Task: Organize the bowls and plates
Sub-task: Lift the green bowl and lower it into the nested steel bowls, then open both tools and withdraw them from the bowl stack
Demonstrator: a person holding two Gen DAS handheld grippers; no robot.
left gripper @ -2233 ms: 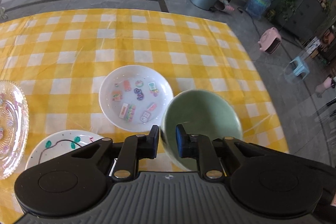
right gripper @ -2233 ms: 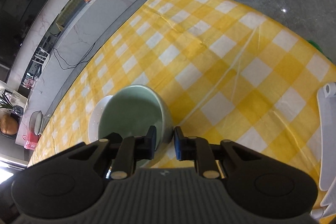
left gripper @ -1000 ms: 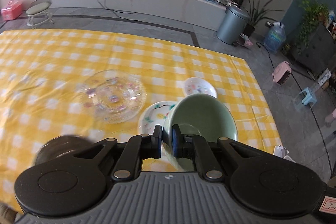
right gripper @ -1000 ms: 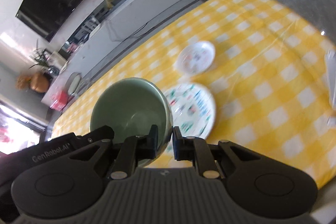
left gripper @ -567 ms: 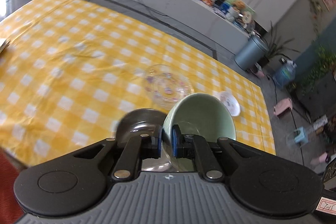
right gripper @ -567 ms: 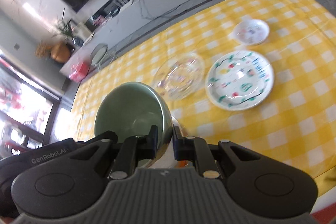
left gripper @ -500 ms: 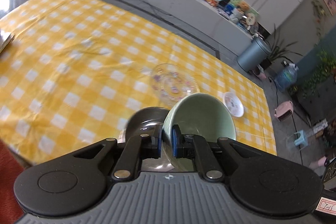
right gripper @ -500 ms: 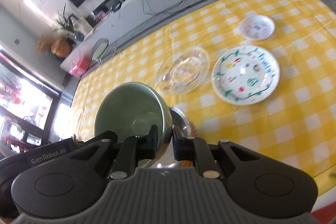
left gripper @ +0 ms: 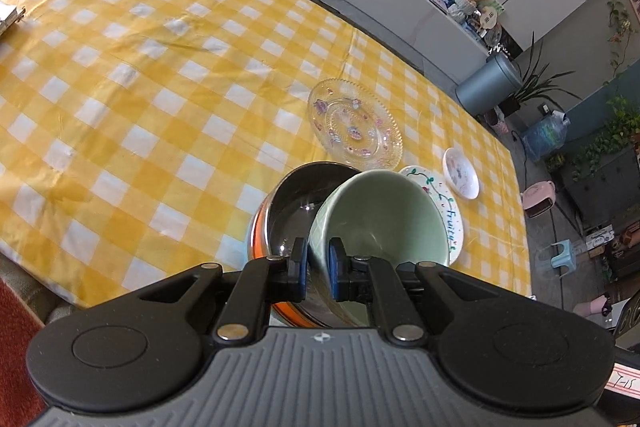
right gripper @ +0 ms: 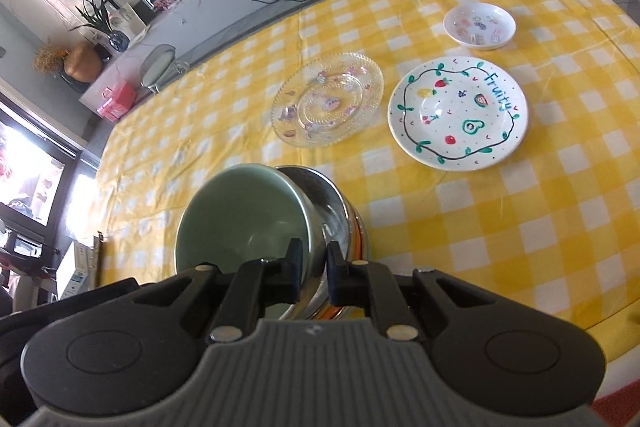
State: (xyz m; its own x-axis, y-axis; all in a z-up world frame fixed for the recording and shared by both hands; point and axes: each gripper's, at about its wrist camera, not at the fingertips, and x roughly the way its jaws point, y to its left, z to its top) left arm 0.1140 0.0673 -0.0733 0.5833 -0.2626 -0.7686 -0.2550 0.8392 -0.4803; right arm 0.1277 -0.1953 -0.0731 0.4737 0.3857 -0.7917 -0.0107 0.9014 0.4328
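A pale green bowl hangs tilted over a steel bowl with an orange band, its lower side dipping inside the steel rim. My left gripper is shut on the green bowl's near rim. On the opposite rim is my right gripper, whose jaws are closing with the rim between the pads. Beyond lie a clear glass plate, a white "Fruity" plate and a small white dish.
Everything rests on a yellow checked tablecloth whose near edge runs just below the steel bowl. A flat wooden item pokes in at the cloth's far left. A grey bin and plants stand on the floor beyond.
Both grippers have carried the green bowl sideways across the table and a little down. The steel bowl, at first off to the side, now sits right under it.
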